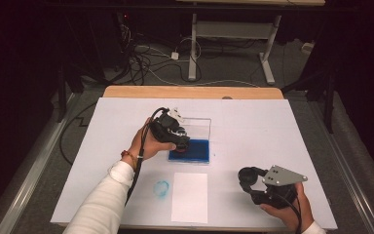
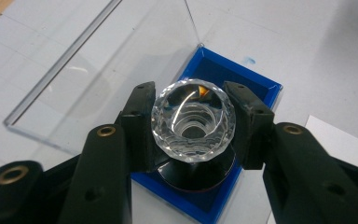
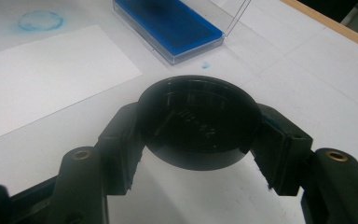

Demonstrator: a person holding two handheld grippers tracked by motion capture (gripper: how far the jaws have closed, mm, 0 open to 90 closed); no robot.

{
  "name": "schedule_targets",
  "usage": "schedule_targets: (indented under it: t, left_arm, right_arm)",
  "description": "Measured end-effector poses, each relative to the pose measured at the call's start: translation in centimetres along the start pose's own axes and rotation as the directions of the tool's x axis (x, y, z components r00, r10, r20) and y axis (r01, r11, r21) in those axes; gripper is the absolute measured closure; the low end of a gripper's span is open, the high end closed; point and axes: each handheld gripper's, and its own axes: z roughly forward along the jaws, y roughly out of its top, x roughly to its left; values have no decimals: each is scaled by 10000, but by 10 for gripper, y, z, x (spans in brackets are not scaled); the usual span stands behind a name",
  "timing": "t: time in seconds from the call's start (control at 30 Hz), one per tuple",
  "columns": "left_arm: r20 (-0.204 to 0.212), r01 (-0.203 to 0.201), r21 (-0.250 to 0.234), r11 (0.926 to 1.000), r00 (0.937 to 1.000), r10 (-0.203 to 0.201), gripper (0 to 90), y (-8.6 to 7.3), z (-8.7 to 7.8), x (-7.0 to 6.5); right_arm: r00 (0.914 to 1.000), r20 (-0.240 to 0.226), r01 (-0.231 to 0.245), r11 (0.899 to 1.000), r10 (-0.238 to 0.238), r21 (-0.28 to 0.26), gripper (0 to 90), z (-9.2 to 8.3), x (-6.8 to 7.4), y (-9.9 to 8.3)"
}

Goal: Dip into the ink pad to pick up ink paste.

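We see the left gripper (image 2: pixel 193 126) clamped tight on a faceted clear knob (image 2: pixel 193 120), held over the blue ink pad (image 2: pixel 256 84) of an open case, whose clear lid (image 1: pixel 197 127) stands up along the pad's 12 o'clock edge. The right gripper (image 3: pixel 198 140) is closed on a black round cap (image 3: pixel 196 120), at 4 o'clock from the pad, near the table's front edge. A white paper sheet (image 1: pixel 189 196) lies at 6 o'clock from the pad, a blue ring stamp mark (image 1: pixel 161 189) just left of it; bare white tabletop (image 1: pixel 272 126) spreads wide at 3 o'clock.

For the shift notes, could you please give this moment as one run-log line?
left gripper: shut on crystal stamp, over blue ink pad | right gripper: shut on black cap | white paper: unmarked
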Motion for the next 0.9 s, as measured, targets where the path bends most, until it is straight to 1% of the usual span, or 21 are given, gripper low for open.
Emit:
schedule_targets:
  t: [0.17,0.3,0.33,0.5,0.6,0.73,0.77,0.9]
  left_arm:
    - [23,26,239,9997,10000,-27,548,1,13,0]
    - [11,124,289,9995,9999,-124,547,-1,20,1]
    - [43,123,217,9997,9999,-124,547,-1,20,2]
    - [22,230,167,9996,9997,-231,547,-3,20,5]
    - [107,260,140,9996,9996,-262,547,-5,19,7]
    - [234,188,55,9998,9995,-189,547,-10,18,10]
    - [237,266,1,9996,9994,-266,547,-11,18,10]
    - [-29,-163,175,9997,9999,164,547,-9,19,3]
  right_arm:
    - [10000,14,-39,10000,39,63,389,0,-1,-1]
    - [10000,23,-15,10000,14,87,389,0,-1,-2]
    - [10000,32,-10,10000,10,90,389,0,-1,-2]
    - [10000,-1,26,9999,-26,137,389,1,0,-2]
    - [10000,-15,53,9999,-53,150,389,1,0,-2]
    - [10000,-75,61,9998,-59,210,389,2,1,-2]
    - [10000,-71,44,9997,-42,230,388,2,1,-2]
    - [9999,-83,79,9996,-77,254,389,3,2,-2]
